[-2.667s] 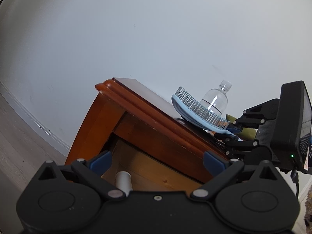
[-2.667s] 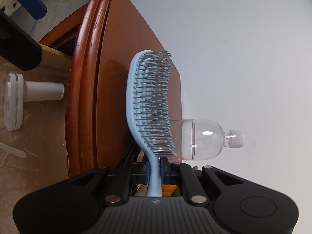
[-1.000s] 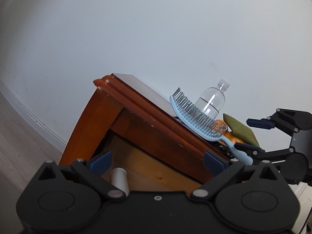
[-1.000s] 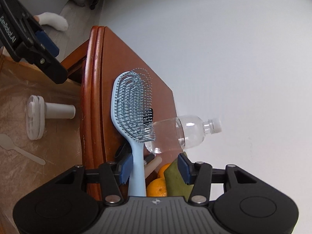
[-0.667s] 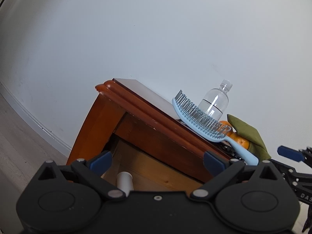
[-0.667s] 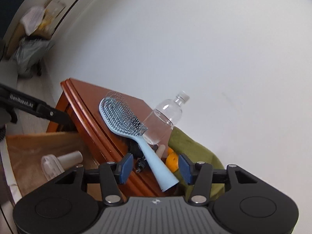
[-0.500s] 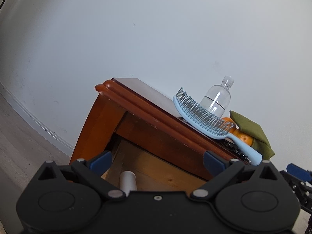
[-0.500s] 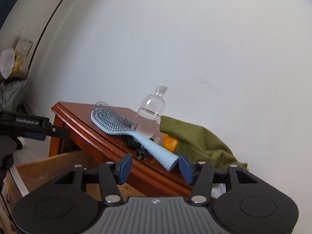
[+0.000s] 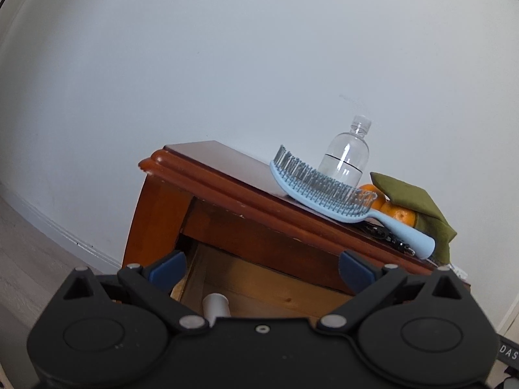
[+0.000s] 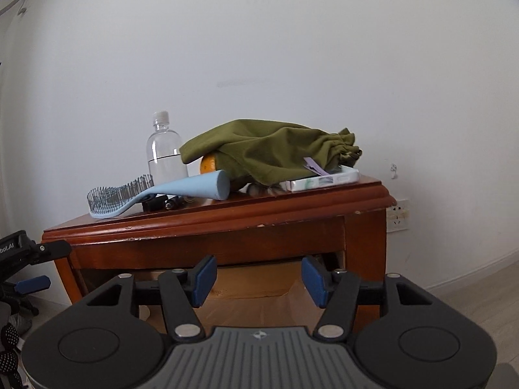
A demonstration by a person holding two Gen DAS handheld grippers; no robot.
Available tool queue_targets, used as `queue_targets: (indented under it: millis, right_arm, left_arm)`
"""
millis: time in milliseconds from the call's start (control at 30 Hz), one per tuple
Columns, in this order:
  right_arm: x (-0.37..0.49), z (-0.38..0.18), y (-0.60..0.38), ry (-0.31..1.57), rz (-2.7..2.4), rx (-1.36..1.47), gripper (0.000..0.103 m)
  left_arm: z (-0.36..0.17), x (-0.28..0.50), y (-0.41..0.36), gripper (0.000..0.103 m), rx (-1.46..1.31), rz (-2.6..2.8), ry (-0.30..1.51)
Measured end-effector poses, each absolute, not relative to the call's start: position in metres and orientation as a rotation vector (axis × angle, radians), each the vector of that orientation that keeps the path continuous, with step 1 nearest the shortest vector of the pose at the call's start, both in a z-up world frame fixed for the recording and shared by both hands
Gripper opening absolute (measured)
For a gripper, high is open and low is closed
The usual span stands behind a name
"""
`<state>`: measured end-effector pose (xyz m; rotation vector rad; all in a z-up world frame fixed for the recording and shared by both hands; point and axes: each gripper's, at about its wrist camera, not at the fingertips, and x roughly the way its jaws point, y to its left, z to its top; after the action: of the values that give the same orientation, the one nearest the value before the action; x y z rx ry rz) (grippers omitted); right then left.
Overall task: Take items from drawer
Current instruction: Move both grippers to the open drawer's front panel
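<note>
The tabletop [image 10: 292, 207] is crowded by hairbrush [image 10: 155, 193], bottle [image 10: 165, 152] and green pouch [image 10: 272, 152]; the open drawer [image 9: 259, 288] below stays reachable.

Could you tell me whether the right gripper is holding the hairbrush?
No, the right gripper is open and empty, and the hairbrush lies on the table.

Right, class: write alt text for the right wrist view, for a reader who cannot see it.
A light blue plastic hairbrush lies on a reddish-brown wooden side table, beside a clear plastic bottle, an olive-green drawstring bag and an orange. The open, empty right gripper hangs in front of the table, below its top.
</note>
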<state>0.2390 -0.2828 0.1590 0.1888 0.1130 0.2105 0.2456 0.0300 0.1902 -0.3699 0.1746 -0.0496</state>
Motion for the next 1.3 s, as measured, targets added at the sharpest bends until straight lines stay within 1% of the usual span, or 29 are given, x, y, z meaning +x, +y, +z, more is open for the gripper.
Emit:
queue_targets:
  millis: [67,167,200,267,300,367,400,467,533,700,867,1000,1300]
  right_arm:
    - [0.234,0.155,-0.282,0.094,0.214,0.174,0.059]
    - [0.218,0.153,-0.281,0.026,0.198,0.159,0.060]
    - [0.212,0.153,-0.280,0.000,0.189,0.151,0.063]
    - [0.197,0.153,-0.281,-0.040,0.179,0.140,0.073]
    - [0.188,0.152,-0.283,-0.061,0.175,0.150,0.082]
    - [0.169,0.145,-0.288,-0.114,0.161,0.215,0.086]
    - [0.159,0.140,-0.291,-0.134,0.150,0.260,0.090]
    - [0.145,0.132,-0.291,-0.121,0.155,0.276,0.097]
    - [0.134,0.122,-0.287,-0.112,0.162,0.268,0.103]
    - [0.116,0.095,-0.270,-0.106,0.103,0.181,0.103]
    - [0.123,0.077,-0.263,-0.034,0.131,0.133,0.103]
    - [0.127,0.067,-0.258,-0.020,0.118,0.112,0.103]
    - [0.133,0.059,-0.256,0.027,0.123,0.108,0.103]
  left_arm:
    - [0.193,0.242,0.027,0.102,-0.337,-0.055,0.168]
    - [0.195,0.212,0.021,0.102,-0.299,-0.076,0.105]
    - [0.196,0.202,0.019,0.102,-0.286,-0.083,0.084]
    - [0.197,0.183,0.015,0.102,-0.260,-0.096,0.042]
    - [0.198,0.173,0.013,0.103,-0.247,-0.103,0.021]
    - [0.198,0.153,0.007,0.103,-0.215,-0.111,-0.013]
    - [0.195,0.142,0.001,0.103,-0.181,-0.100,-0.008]
    - [0.188,0.124,-0.011,0.103,-0.126,-0.080,0.003]
    - [0.178,0.124,-0.012,0.103,-0.134,-0.076,0.028]
    - [0.152,0.126,-0.015,0.103,-0.155,-0.066,0.090]
    - [0.126,0.127,-0.018,0.103,-0.175,-0.056,0.152]
    - [0.106,0.128,-0.020,0.103,-0.191,-0.049,0.198]
    - [0.103,0.135,-0.021,0.103,-0.168,-0.037,0.199]
